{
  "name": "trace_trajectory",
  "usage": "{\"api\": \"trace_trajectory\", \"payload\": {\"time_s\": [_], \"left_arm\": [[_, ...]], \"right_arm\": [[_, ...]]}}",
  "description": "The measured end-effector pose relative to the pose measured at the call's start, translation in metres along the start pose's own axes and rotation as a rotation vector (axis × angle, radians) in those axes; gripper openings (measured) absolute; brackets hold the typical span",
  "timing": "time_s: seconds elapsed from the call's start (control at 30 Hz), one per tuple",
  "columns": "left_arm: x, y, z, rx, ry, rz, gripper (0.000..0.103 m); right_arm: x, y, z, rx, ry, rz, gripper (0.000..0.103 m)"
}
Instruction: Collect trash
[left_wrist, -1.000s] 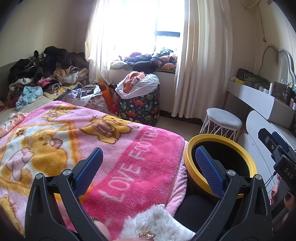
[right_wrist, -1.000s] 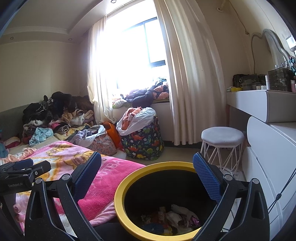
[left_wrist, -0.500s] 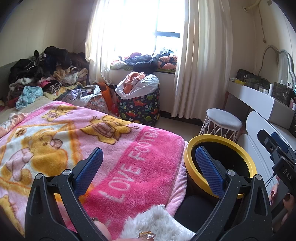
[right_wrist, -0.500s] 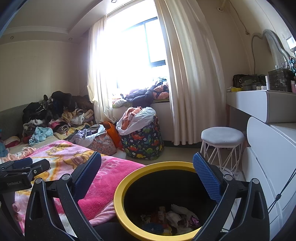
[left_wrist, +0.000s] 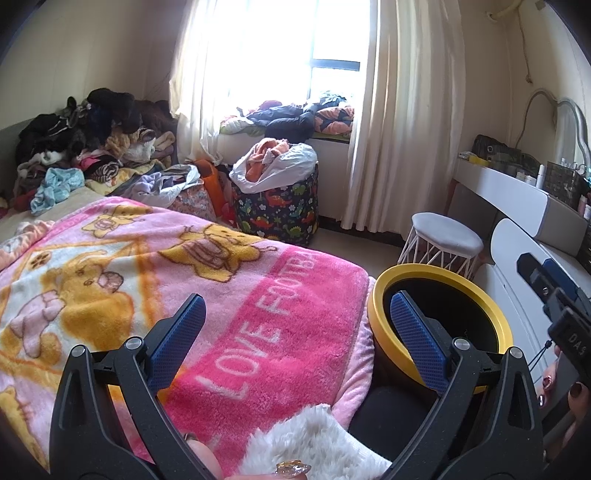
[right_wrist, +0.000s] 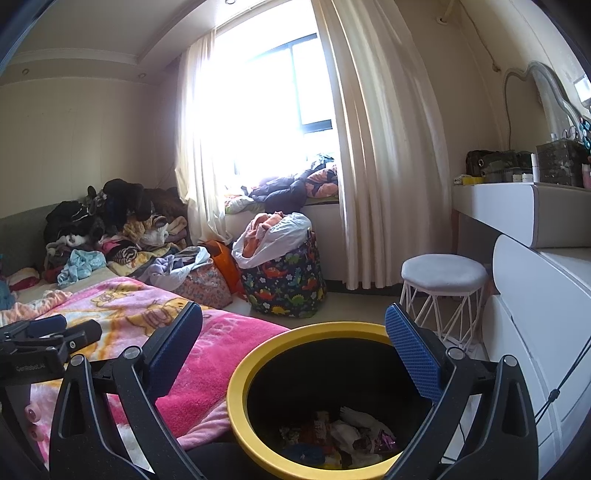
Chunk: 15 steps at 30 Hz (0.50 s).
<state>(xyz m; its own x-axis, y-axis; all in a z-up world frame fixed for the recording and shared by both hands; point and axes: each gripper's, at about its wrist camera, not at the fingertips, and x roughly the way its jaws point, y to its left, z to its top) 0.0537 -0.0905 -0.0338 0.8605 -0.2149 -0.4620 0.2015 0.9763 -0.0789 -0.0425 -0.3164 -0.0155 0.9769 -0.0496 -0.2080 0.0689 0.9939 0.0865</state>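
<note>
Bin: a round black waste bin with a yellow rim (right_wrist: 236, 398) is set on the floor just beside the bed corner, below the right tongs.
Bin contents: crumpled wrappers and white paper scraps (right_wrist: 347, 437) are seen lying at the bottom.
Basket: a dark dinosaur-print fabric basket (left_wrist: 280, 210) stands by the window, lined with a white bag and filled with orange and pink cloth.
Bed: a pink fleece blanket printed with bears (left_wrist: 147, 266) is spread over it.
Left tongs (left_wrist: 295, 328): held above the blanket edge, blue pads spread wide, nothing gripped.
Right tongs (right_wrist: 293, 343): held over the bin mouth, pads spread wide, nothing gripped.
Stool: a white round wire-legged stool (right_wrist: 443, 273) stands near the white counter (right_wrist: 495, 206).
</note>
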Motion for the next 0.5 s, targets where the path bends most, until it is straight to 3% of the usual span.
{"api": "trace_trajectory", "payload": {"time_s": [0.1,0.23,0.3,0.33,0.4,0.5], "left_arm": [[0.0,0.016,0.002,-0.053,0.02,0.023,0.092],[-0.002,0.082,0.001,-0.21,0.047,0.133,0.092],[-0.008,0.129,-0.003,-0.285,0.057,0.263,0.092],[-0.014,0.162,-0.008,-0.325,0.065,0.376,0.092],[-0.024,0.207,-0.019,-0.385,0.092,0.53,0.092],[-0.046,0.285,-0.049,-0.507,0.155,0.769,0.092]], "right_arm": [[0.008,0.015,0.013,-0.035,0.008,0.061,0.097],[0.038,0.075,0.041,-0.07,0.059,0.284,0.097],[0.056,0.115,0.048,-0.081,0.124,0.428,0.097],[0.068,0.142,0.05,-0.093,0.177,0.517,0.097],[0.092,0.205,0.04,-0.147,0.318,0.647,0.097],[0.118,0.308,-0.011,-0.25,0.56,0.832,0.097]]}}
